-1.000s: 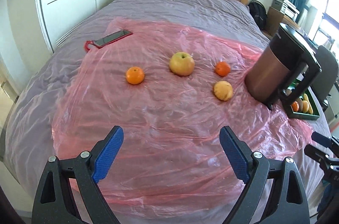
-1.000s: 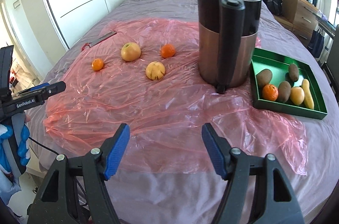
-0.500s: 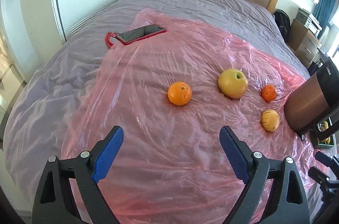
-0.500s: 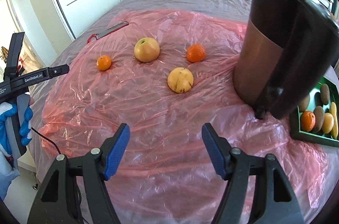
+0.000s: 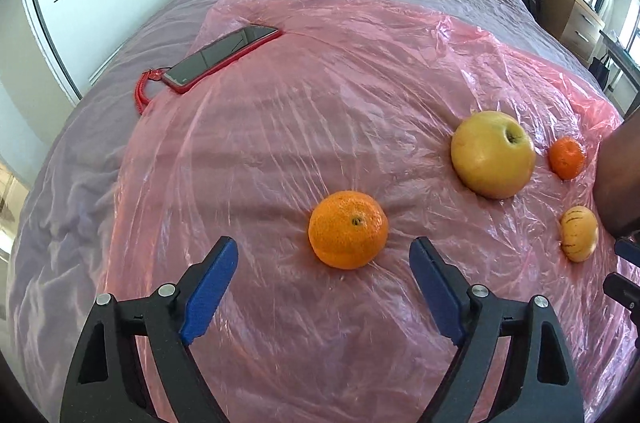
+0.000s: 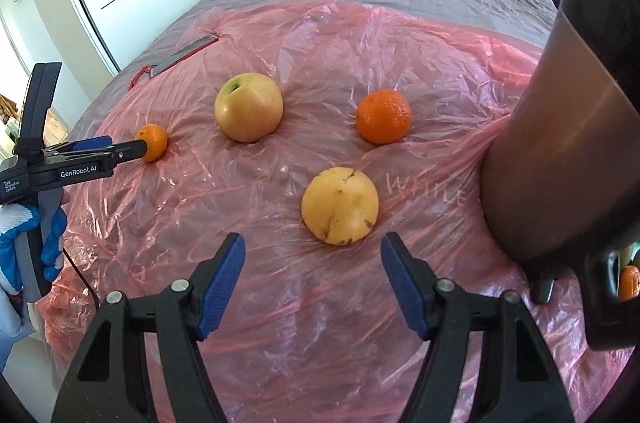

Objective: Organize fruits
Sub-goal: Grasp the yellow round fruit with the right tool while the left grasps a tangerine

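Four fruits lie on a pink plastic sheet. A mandarin sits just ahead of my left gripper. Its jaws are closing, with the blue pads wide on either side and not touching the fruit. A yellow spotted fruit lies just beyond my right gripper, which is open and empty. A yellow-green apple and a second mandarin lie farther back. In the right wrist view the left gripper reaches the first mandarin from the left.
A tall brown and black jug stands close on the right, hiding the tray except for one orange fruit. A phone in a red case lies at the sheet's far left edge. A gloved hand holds the left gripper.
Both grippers have come forward and down toward the fruit, which now looms much larger. The left jaws stand slightly narrower. The green tray has slipped behind the jug.
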`<state>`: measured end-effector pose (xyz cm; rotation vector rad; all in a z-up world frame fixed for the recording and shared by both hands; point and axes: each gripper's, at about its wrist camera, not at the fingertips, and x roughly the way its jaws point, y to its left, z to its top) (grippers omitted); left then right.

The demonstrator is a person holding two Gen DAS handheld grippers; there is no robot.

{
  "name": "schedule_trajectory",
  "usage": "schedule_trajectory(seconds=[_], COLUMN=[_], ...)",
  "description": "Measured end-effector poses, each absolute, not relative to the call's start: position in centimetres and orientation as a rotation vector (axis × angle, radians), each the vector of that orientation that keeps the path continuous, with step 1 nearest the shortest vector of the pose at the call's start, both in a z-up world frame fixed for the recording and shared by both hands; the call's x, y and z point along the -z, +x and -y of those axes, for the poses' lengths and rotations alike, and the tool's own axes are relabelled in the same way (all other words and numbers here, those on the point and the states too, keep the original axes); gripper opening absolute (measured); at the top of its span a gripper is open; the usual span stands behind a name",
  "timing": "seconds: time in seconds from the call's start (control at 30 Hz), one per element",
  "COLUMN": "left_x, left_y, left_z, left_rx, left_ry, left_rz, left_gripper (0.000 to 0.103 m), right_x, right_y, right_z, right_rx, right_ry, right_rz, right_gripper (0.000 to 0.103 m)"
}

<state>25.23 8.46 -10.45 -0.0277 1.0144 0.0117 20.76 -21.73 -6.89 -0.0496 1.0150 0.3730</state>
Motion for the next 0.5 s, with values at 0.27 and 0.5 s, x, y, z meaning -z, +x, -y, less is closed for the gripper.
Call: schedule_trajectory(seconds=[0.27, 0.5], left_x=[12.1, 12.6], left_y=[26.7, 27.2], left_z=[-8.5, -8.4], left_rx=[0.016, 0.038], left_ry=[-0.023, -0.022], left_rz=[-1.037, -1.036], left_gripper=[0.071, 0.057], right_x=[9.3, 10.7], right_y=[23.4, 24.4], right_z=[21.5, 21.1], right_rx=[-0.346, -0.342], right_ry=[-0.034, -0.042], right_rz=[-1.033, -1.052], right_gripper=[0.075, 0.048])
